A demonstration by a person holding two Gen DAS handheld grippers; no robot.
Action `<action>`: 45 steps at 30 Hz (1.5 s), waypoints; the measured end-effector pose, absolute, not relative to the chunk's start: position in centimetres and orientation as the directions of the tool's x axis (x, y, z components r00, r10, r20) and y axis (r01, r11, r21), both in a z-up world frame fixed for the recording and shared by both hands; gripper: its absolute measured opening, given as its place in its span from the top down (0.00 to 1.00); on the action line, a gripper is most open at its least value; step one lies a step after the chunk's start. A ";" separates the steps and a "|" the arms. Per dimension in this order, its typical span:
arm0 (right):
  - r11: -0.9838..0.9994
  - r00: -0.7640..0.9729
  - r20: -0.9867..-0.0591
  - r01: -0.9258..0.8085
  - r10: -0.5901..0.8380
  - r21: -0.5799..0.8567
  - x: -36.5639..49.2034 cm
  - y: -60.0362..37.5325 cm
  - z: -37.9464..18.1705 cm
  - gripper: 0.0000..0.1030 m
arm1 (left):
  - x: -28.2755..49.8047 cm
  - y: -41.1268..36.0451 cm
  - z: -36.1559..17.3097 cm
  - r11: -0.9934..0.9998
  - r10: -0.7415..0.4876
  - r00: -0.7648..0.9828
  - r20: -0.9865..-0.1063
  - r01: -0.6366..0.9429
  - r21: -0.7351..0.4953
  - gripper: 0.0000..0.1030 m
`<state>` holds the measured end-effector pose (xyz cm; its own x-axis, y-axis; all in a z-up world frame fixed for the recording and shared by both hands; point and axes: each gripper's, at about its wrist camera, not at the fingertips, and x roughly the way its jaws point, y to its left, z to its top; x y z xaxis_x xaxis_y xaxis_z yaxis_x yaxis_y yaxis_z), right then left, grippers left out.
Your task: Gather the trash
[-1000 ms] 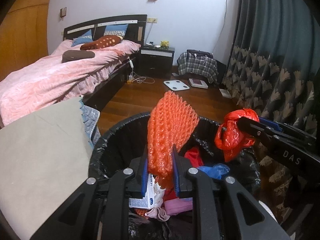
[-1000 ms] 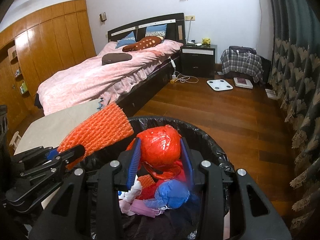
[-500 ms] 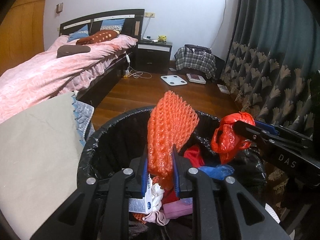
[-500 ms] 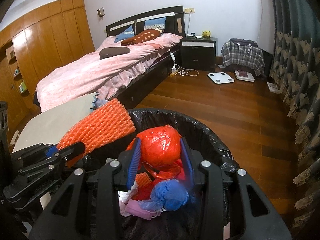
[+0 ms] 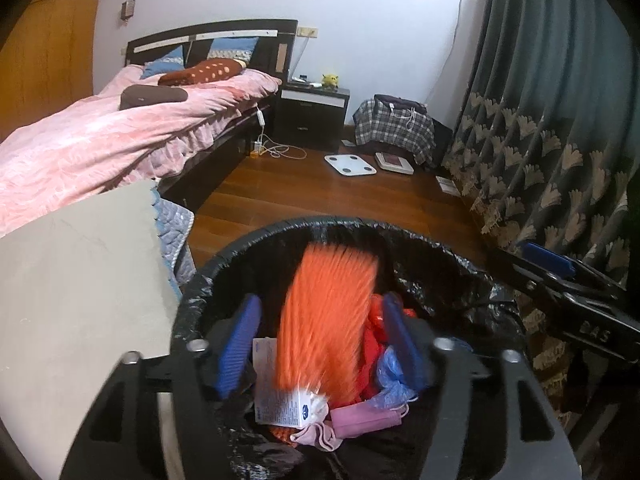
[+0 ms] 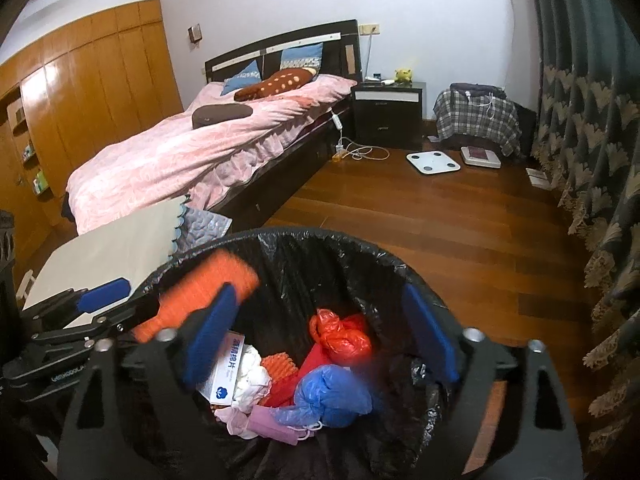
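A black-lined trash bin stands right below both grippers. My left gripper is open over it; the orange foam net is blurred, loose between the fingers and dropping into the bin, and it also shows in the right wrist view. My right gripper is open; the red plastic bag lies in the bin on other trash: a blue bag, a white box, a pink mask.
A bed with a pink cover lies to the left. A beige cloth-covered surface is next to the bin. Dark curtains hang on the right. A white scale, nightstand and plaid-covered item stand beyond on the wood floor.
Both grippers opened. The orange net left the left gripper's hold and is falling into the bin. The red bag dropped from the right gripper onto the trash.
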<state>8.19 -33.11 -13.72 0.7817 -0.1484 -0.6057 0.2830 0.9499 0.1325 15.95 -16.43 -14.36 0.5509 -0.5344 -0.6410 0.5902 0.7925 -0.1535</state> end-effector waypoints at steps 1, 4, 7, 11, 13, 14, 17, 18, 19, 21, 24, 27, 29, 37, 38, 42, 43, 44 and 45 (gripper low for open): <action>0.948 0.786 -0.599 0.288 -0.153 0.136 8.0 -33.2 -13.4 0.12 | 15.9 -16.3 -14.2 0.794 -0.534 0.554 -0.638 0.588 -0.154 0.34; 0.946 0.789 -0.593 0.293 -0.160 0.136 7.5 -33.2 -12.9 0.11 | 15.9 -15.7 -13.5 0.799 -0.533 0.564 -0.631 0.581 -0.155 0.30; 0.945 0.794 -0.586 0.295 -0.161 0.140 6.9 -33.2 -12.1 0.09 | 15.5 -14.7 -12.7 0.810 -0.524 0.591 -0.613 0.568 -0.145 0.20; 0.947 0.805 -0.572 0.287 -0.156 0.146 5.9 -32.6 -10.7 0.05 | 14.8 -13.3 -11.3 0.828 -0.507 0.623 -0.595 0.544 -0.136 0.09; 0.949 0.809 -0.569 0.276 -0.146 0.149 5.6 -32.0 -10.0 0.05 | 14.3 -12.4 -10.6 0.837 -0.496 0.640 -0.587 0.532 -0.128 0.06; 0.951 0.811 -0.567 0.271 -0.144 0.147 5.5 -31.7 -9.8 0.05 | 14.2 -12.1 -10.3 0.843 -0.487 0.648 -0.586 0.524 -0.121 0.06; 0.960 0.819 -0.556 0.249 -0.138 0.129 4.9 -30.5 -8.7 0.05 | 13.6 -11.1 -9.3 0.854 -0.472 0.662 -0.582 0.508 -0.114 0.06; 0.964 0.821 -0.556 0.236 -0.130 0.122 4.8 -29.9 -8.2 0.05 | 13.4 -10.8 -9.0 0.857 -0.466 0.667 -0.581 0.503 -0.111 0.06; 0.966 0.822 -0.556 0.229 -0.127 0.117 4.7 -29.4 -8.0 0.05 | 13.1 -10.4 -8.7 0.861 -0.460 0.673 -0.579 0.497 -0.106 0.06; 0.972 0.825 -0.552 0.211 -0.121 0.103 4.4 -28.5 -7.4 0.05 | 12.5 -9.6 -8.0 0.868 -0.450 0.683 -0.575 0.485 -0.103 0.06; 0.979 0.830 -0.549 0.183 -0.104 0.091 3.9 -27.0 -6.3 0.05 | 11.6 -8.6 -7.1 0.876 -0.442 0.697 -0.564 0.472 -0.103 0.06; 0.982 0.831 -0.550 0.163 -0.084 0.096 3.5 -26.1 -5.5 0.05 | 10.9 -7.9 -6.4 0.880 -0.435 0.706 -0.560 0.465 -0.096 0.06; 0.984 0.833 -0.548 0.151 -0.074 0.096 3.3 -25.5 -5.0 0.05 | 10.3 -7.2 -5.8 0.884 -0.425 0.717 -0.552 0.459 -0.084 0.06; 0.990 0.848 -0.527 0.114 -0.052 0.086 2.5 -23.3 -3.1 0.05 | 8.1 -5.4 -3.8 0.897 -0.404 0.753 -0.519 0.437 -0.065 0.06; 0.991 0.849 -0.526 0.108 -0.049 0.082 2.4 -23.0 -3.0 0.05 | 7.9 -5.2 -3.6 0.899 -0.402 0.757 -0.515 0.433 -0.064 0.06; 0.993 0.852 -0.522 0.094 -0.041 0.075 2.3 -22.2 -2.6 0.05 | 7.4 -4.5 -2.9 0.903 -0.395 0.771 -0.500 0.425 -0.059 0.06; 0.993 0.852 -0.522 0.093 -0.040 0.076 2.3 -22.1 -2.5 0.05 | 7.2 -4.3 -2.7 0.904 -0.394 0.774 -0.495 0.423 -0.059 0.06; 0.993 0.852 -0.522 0.092 -0.039 0.077 2.3 -21.9 -2.5 0.05 | 7.1 -4.3 -2.6 0.905 -0.394 0.776 -0.492 0.421 -0.059 0.06; 0.993 0.852 -0.521 0.092 -0.038 0.077 2.3 -21.9 -2.4 0.05 | 7.1 -4.3 -2.5 0.905 -0.394 0.778 -0.490 0.421 -0.059 0.06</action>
<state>2.27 -21.90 -2.43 0.8524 -0.0384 -0.5214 0.0920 0.9928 0.0771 7.05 -4.26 -2.48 0.7780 -0.3936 -0.4896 0.4207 0.9053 -0.0592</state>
